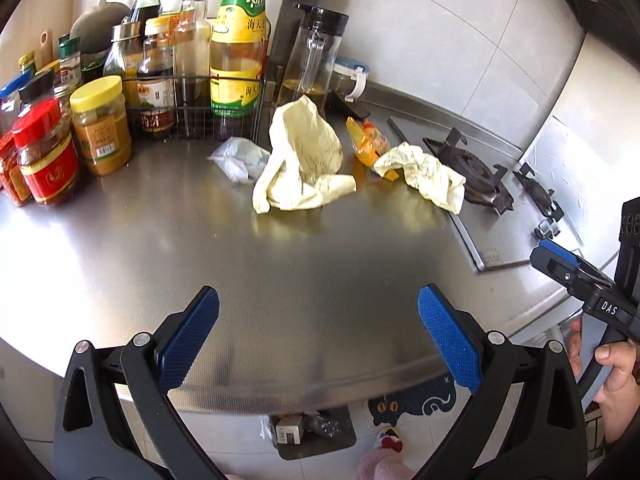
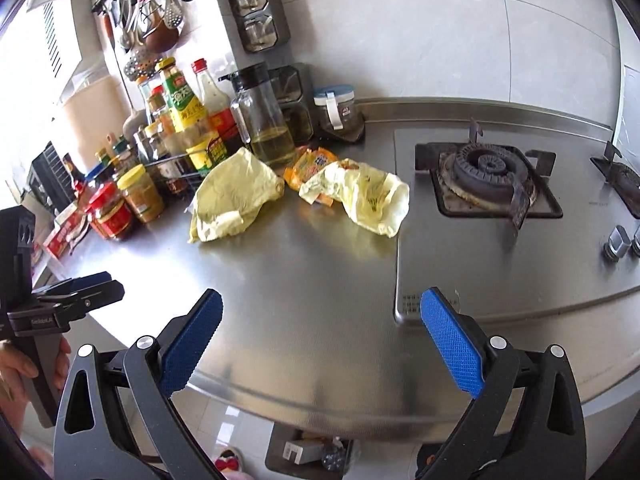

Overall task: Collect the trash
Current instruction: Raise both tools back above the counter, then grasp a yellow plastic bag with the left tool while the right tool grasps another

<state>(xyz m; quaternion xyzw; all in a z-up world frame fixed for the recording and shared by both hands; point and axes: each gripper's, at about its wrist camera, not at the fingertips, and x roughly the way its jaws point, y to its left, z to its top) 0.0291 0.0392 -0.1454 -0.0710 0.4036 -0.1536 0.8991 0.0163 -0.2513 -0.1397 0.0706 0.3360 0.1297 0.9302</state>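
Observation:
Trash lies on the steel counter (image 1: 200, 248): a large crumpled pale-yellow bag (image 1: 302, 160) (image 2: 232, 196), a smaller pale-yellow bag (image 1: 424, 176) (image 2: 364, 196), an orange snack wrapper (image 1: 370, 142) (image 2: 310, 166) between them, and a clear crumpled plastic piece (image 1: 240, 158). My left gripper (image 1: 318, 336) hovers open above the counter's front edge, well short of the trash, nothing between its blue pads. My right gripper (image 2: 320, 336) is likewise open and empty near the front edge. Each gripper shows at the side of the other's view.
Sauce bottles and jars (image 1: 100, 120) (image 2: 140, 184) crowd the back left, partly in a wire rack. An oil jug (image 1: 310, 56) stands behind the trash. A gas hob (image 2: 488, 176) lies at the right. Below the counter edge a grey bin (image 1: 316, 432) (image 2: 308, 452) holds scraps.

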